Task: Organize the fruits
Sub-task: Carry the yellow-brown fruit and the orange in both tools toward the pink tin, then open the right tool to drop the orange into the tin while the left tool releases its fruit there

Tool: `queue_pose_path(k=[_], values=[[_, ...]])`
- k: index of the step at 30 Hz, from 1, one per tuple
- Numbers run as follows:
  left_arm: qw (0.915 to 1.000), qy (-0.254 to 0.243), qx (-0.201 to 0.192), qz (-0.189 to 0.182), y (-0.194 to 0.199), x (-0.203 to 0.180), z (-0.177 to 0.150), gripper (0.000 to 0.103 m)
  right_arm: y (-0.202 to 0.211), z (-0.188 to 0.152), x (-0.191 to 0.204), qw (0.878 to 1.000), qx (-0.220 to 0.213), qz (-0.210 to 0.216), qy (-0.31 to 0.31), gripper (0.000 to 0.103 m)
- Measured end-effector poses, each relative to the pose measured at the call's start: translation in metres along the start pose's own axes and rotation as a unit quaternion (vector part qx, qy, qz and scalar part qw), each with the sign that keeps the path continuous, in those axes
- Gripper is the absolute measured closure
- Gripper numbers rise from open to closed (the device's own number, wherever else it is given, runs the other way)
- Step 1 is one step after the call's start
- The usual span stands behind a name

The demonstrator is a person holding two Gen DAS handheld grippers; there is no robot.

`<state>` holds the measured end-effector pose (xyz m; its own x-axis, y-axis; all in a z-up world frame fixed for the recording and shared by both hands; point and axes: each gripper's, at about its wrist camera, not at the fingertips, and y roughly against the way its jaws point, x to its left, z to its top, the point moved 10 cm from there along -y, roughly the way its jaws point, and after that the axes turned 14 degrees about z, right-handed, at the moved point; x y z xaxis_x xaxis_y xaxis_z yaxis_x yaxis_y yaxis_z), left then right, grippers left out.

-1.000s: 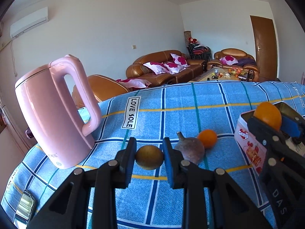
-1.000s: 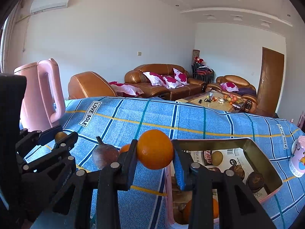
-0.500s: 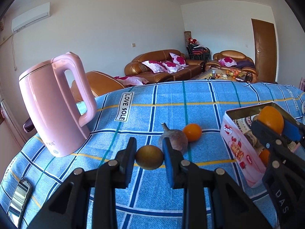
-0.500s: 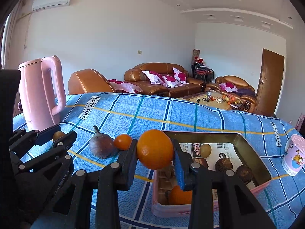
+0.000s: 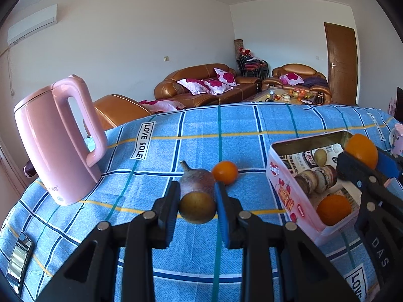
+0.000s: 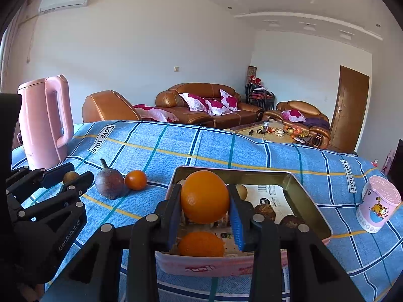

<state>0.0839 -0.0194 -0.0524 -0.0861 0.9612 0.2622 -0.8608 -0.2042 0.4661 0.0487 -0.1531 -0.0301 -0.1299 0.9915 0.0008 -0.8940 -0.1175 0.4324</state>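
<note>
Right wrist: claw [image 6: 205, 212] grips orange [image 6: 204, 196] above tin [image 6: 312, 209].

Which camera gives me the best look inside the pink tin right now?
Right wrist view: it looks down into the pink tin, showing the paper lining and fruit. The left wrist view shows it side-on at the right, partly hidden by the right gripper.

The left gripper [image 5: 197, 207] points slightly downward, jaws clamped tight. The right gripper [image 6: 204, 207] sits beside it, jaws likewise gripping.
</note>
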Motion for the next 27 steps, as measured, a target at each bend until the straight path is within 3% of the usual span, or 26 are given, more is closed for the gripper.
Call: queue_pose_path(k=[27], values=[[0.9962,-0.015,0.009,-0.085,0.015,-0.098,0.017,0.074,0.017,-0.007,-0.126,0.995,0.005,-0.094,-0.033,0.066]])
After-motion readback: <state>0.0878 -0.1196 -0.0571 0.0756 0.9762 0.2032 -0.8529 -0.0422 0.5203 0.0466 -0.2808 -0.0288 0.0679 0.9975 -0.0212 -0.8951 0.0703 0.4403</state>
